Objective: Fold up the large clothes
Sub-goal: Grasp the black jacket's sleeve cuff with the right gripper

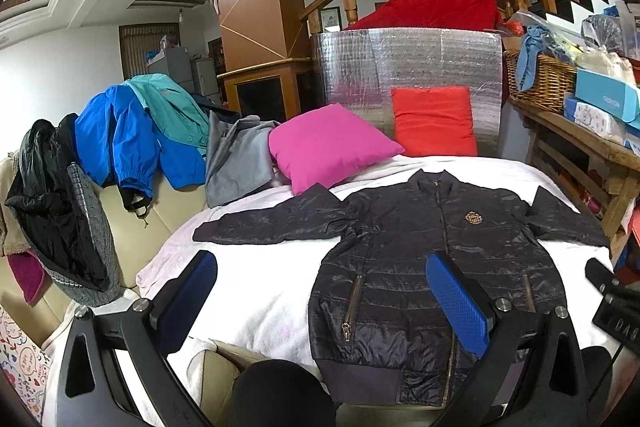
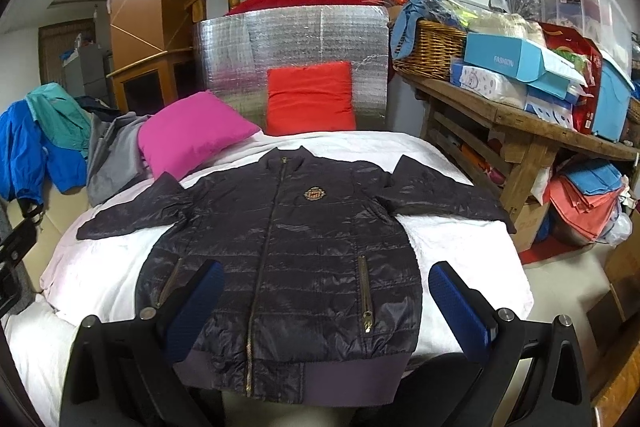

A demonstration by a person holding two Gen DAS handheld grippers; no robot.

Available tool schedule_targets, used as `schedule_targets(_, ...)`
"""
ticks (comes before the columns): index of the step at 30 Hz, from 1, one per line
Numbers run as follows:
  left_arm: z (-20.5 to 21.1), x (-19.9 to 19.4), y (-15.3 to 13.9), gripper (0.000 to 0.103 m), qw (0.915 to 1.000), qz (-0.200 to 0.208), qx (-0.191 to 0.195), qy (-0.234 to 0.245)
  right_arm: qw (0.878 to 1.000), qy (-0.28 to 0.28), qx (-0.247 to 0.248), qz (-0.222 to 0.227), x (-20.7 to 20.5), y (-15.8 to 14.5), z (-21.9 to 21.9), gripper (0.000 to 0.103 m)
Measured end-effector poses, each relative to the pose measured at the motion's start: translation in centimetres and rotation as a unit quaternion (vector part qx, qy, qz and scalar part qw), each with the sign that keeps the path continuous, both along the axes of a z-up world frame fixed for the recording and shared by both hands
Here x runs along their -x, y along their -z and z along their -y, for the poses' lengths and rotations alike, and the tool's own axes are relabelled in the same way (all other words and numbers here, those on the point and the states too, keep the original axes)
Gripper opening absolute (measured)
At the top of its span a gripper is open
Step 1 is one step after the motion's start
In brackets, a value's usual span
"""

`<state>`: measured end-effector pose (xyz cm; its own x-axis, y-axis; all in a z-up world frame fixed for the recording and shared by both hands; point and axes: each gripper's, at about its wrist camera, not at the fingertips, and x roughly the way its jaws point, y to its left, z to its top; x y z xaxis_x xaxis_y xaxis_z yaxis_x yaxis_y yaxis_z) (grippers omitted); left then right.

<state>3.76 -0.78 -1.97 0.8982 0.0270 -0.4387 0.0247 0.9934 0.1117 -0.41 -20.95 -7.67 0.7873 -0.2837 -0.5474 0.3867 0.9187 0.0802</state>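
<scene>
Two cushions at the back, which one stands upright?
The red cushion: it stands upright against the silver foil panel. The pink cushion lies tilted on the white cover, nearer the dark jacket.

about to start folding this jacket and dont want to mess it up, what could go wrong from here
1. The dark jacket looks shiny and slick, so a sleeve could slip from the open left gripper or right gripper mid-fold.
2. Its hem hangs at the white blanket's near edge; pulling toward you may drag the jacket off.
3. The left sleeve tip lies near the pink pillow, which could snag the fold.
</scene>
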Motion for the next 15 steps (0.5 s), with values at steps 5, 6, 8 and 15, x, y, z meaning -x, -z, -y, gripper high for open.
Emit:
schedule_targets(5, 1.0, -3.0, 1.2, 0.103, 0.9998, -0.016, -0.014, -0.004, 0.999, 0.02, -0.028, -0.001, -3.1, 0.7, 4.0, 0.103)
schedule_targets(6, 1.2, -3.7, 1.5, 0.103, 0.9996, -0.022, -0.018, -0.005, 0.999, 0.025, -0.039, -0.005, -4.2, 1.1, 5.1, 0.103)
schedule_targets(8, 2.0, -5.8, 2.6, 0.103, 0.999, -0.036, -0.026, -0.005, 0.998, 0.032, -0.061, -0.011, -6.1, 2.1, 7.3, 0.103)
schedule_targets(15, 5.7, -13.9, 6.6, 0.103, 0.9948, -0.083, -0.058, 0.005, 0.98, 0.059, -0.19, 0.002, -12.2, 7.7, 17.6, 0.103)
